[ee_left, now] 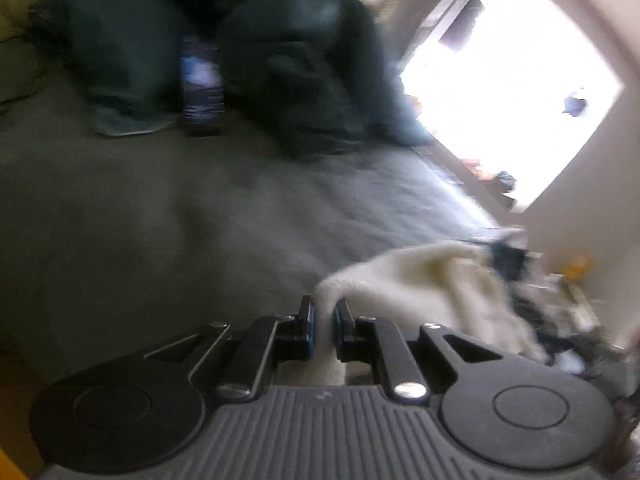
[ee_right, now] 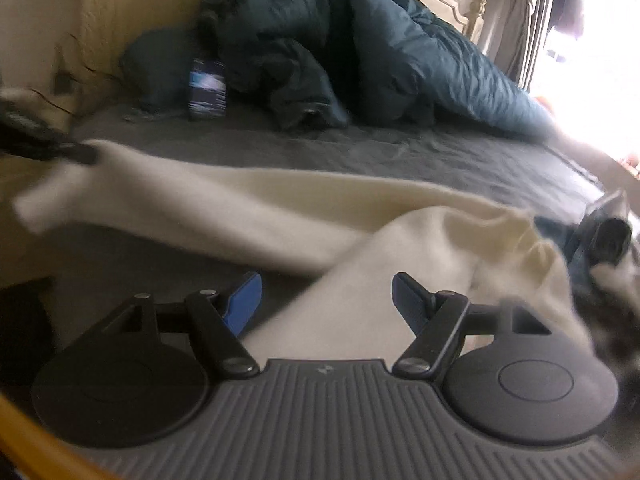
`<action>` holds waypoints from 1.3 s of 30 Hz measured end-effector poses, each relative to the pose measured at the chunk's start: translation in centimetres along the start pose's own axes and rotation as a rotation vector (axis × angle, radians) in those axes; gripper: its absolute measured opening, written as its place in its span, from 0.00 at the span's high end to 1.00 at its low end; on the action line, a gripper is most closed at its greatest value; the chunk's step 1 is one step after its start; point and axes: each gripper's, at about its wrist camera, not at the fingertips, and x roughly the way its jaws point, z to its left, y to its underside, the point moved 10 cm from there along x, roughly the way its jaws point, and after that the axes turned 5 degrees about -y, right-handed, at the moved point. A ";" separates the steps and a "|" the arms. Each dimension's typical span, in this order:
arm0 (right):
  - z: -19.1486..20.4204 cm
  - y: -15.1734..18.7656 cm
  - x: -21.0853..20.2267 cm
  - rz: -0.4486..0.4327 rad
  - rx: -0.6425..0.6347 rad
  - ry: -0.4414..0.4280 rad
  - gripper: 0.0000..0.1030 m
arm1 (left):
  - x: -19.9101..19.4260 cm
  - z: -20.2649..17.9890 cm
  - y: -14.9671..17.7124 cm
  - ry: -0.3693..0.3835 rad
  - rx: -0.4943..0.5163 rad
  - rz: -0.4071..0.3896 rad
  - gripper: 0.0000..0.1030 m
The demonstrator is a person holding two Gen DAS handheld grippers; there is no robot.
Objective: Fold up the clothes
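A cream garment [ee_right: 248,204] stretches lengthwise across the dark bed [ee_right: 400,152]. The left hand-held gripper [ee_left: 323,322] is clamped on one end. The right hand-held gripper [ee_right: 326,300] stands apart, with cloth lying between its unpressed pads, nearest the bunched middle.

No words, numbers or brand names can be read in either view. The bottle [ee_right: 207,89] standing on the bed [ee_right: 360,148] carries a dark blue label with pale bands, but blur leaves its print illegible in both views. A small pale mark sits on the ribbed grey housing [ee_right: 324,400] behind each tool; it is too small to make out as a letter or a logo.
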 end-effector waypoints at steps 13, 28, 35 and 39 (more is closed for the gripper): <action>-18.0 3.1 14.0 0.022 0.391 0.200 0.30 | 0.1 -5.5 -7.0 -0.347 0.411 -0.240 0.32; -20.2 5.7 12.8 -0.162 0.663 0.030 0.28 | 29.8 -25.4 -7.2 0.025 0.578 0.266 0.95; -20.0 5.4 13.5 -0.133 0.617 0.086 0.28 | 35.6 -21.0 -9.3 -0.074 0.477 0.251 0.93; -20.3 5.5 13.3 -0.117 0.588 0.155 0.29 | 35.3 -19.9 -10.4 -0.082 0.489 0.224 0.83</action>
